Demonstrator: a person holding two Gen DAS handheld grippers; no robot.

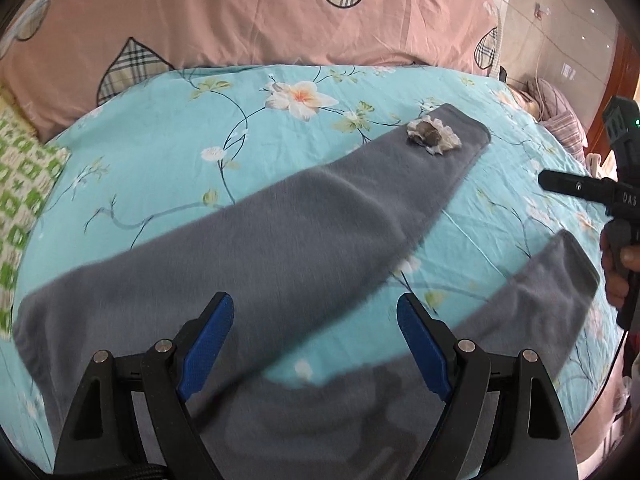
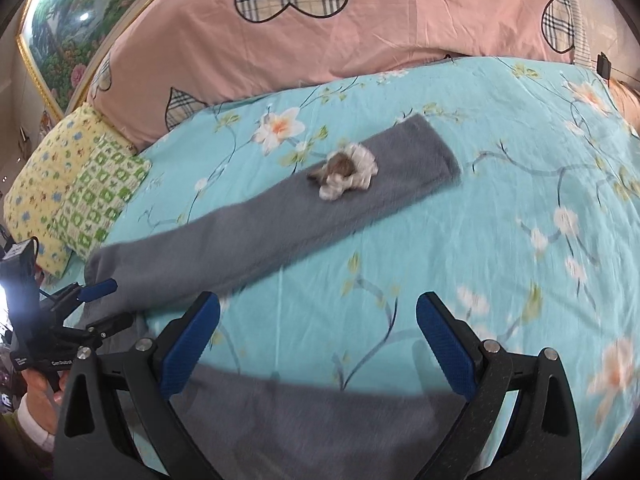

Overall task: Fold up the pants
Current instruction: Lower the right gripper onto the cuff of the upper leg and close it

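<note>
Grey fleece pants [image 1: 280, 232] lie spread flat on the turquoise floral bedsheet [image 1: 160, 140], legs apart in a V. The far leg [image 2: 248, 224] carries a white and brown decoration [image 2: 344, 172] near its cuff, also seen in the left wrist view [image 1: 434, 136]. The near leg [image 1: 540, 300] runs to the right. My left gripper [image 1: 316, 344] is open, hovering over the crotch area. My right gripper [image 2: 318, 344] is open above the near leg [image 2: 304, 412]. The right gripper's body [image 1: 600, 192] shows at the right edge; the left gripper [image 2: 100, 304] shows at the left.
A pink duvet with plaid hearts [image 1: 240, 20] is bunched along the back of the bed. A green and white pillow [image 2: 100, 196] and a yellow pillow [image 2: 44, 184] lie at the left. A framed painting [image 2: 80, 20] hangs behind.
</note>
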